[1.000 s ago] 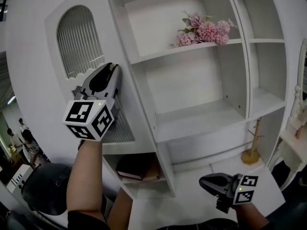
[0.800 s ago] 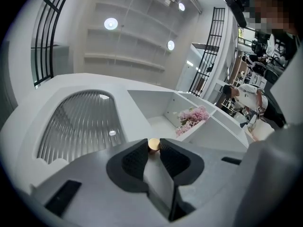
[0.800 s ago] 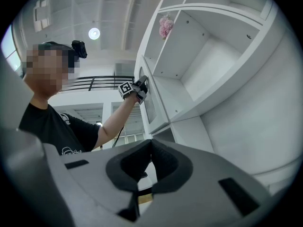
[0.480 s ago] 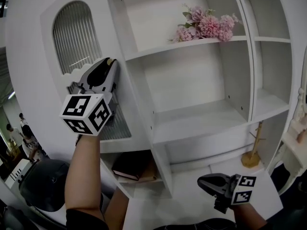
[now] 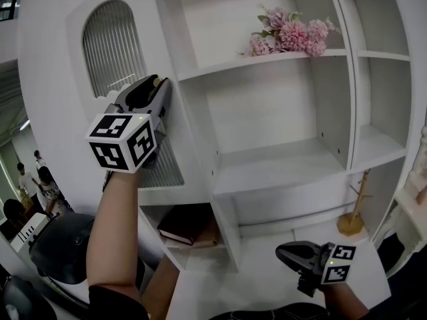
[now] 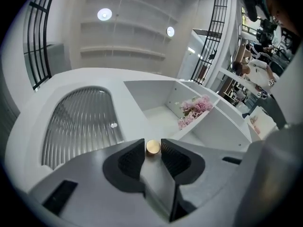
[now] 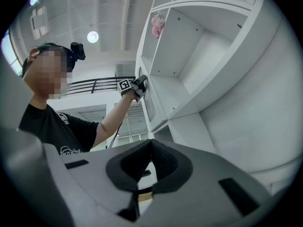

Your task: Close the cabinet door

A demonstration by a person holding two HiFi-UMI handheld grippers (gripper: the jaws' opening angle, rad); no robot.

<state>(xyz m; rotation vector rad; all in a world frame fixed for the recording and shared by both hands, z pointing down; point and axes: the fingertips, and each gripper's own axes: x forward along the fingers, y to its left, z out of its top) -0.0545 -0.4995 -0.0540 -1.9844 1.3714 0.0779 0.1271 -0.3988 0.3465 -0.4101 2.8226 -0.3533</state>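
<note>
The white cabinet door with an arched ribbed-glass pane stands swung open at the left of the shelves. My left gripper is at the door's free edge. In the left gripper view its jaws flank the small brass knob, with the pads touching both sides while they are opening. My right gripper hangs low at the right, shut and empty, its tips meeting. The right gripper view shows the left gripper on the door from the side.
Pink flowers lie on the upper shelf. A dark book rests in the bottom compartment. A small wooden stand is at the lower right. People stand far off at the left.
The left gripper stays at the knob, drifting slightly up and right in the view, and the ribbed pane drifts right with it. The right gripper keeps its place.
</note>
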